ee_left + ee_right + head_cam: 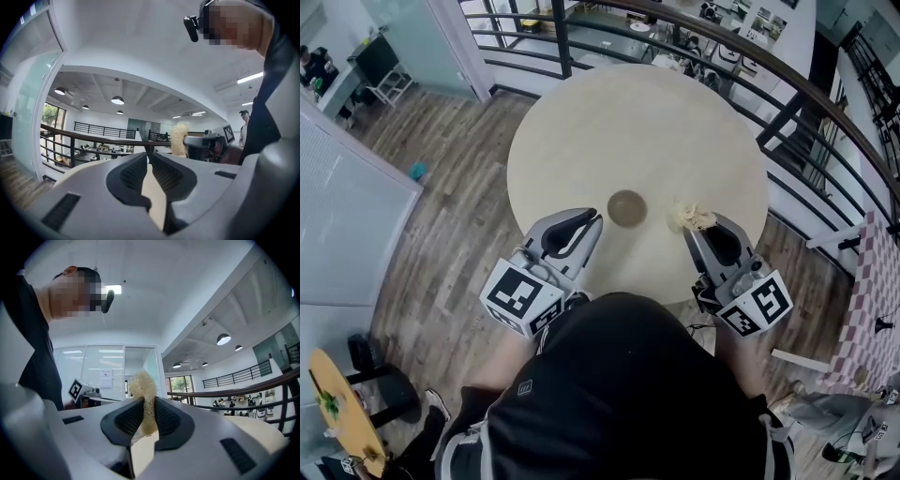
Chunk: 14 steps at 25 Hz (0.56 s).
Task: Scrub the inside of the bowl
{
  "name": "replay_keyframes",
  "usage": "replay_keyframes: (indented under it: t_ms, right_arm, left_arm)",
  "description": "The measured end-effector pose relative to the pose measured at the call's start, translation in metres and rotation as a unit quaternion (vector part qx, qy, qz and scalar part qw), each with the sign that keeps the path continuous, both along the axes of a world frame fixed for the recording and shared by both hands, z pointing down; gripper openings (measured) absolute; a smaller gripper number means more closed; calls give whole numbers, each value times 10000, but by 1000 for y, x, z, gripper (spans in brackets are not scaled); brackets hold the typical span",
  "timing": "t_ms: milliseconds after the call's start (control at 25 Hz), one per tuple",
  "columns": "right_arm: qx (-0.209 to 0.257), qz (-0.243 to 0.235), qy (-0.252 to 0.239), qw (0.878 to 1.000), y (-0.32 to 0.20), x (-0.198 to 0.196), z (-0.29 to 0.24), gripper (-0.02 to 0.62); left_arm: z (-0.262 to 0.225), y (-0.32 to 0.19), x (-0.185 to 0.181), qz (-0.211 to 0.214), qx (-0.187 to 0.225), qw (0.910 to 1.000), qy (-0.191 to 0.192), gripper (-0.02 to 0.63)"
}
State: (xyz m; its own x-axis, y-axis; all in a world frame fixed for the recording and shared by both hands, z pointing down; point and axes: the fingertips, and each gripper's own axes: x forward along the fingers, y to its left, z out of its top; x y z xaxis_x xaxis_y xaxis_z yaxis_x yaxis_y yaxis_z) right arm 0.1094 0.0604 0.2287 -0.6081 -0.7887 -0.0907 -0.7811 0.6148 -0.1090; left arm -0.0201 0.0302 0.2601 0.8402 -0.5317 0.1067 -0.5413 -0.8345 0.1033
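A small brown bowl [626, 208] stands upright on the round beige table [581, 122], near its front edge. My left gripper [592, 223] lies just left of the bowl, jaws together with nothing between them; its own view shows the gripper [148, 159] pointing level over the table, the bowl out of sight. My right gripper [693, 232] sits right of the bowl, shut on a pale yellow mesh scrubber [692, 217]. In the right gripper view the scrubber [144, 386] is pinched between the pads [165, 417] and sticks up above them. The scrubber [178, 137] also shows from the left gripper view.
A dark metal railing [787, 103] curves behind the table, with a drop to a lower floor beyond. Wooden floor surrounds the table. A checked cloth surface [874, 300] is at the right and a small yellow round stand [339, 405] at the lower left.
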Motion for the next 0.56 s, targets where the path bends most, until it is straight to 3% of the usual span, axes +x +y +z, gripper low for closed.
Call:
replay_keyframes:
  t_ms: [560]
  right_arm:
    - [5,56,-35,10000,-4,4,0,72]
  left_arm:
    - [1,-4,0,63,54,9999,-97,38]
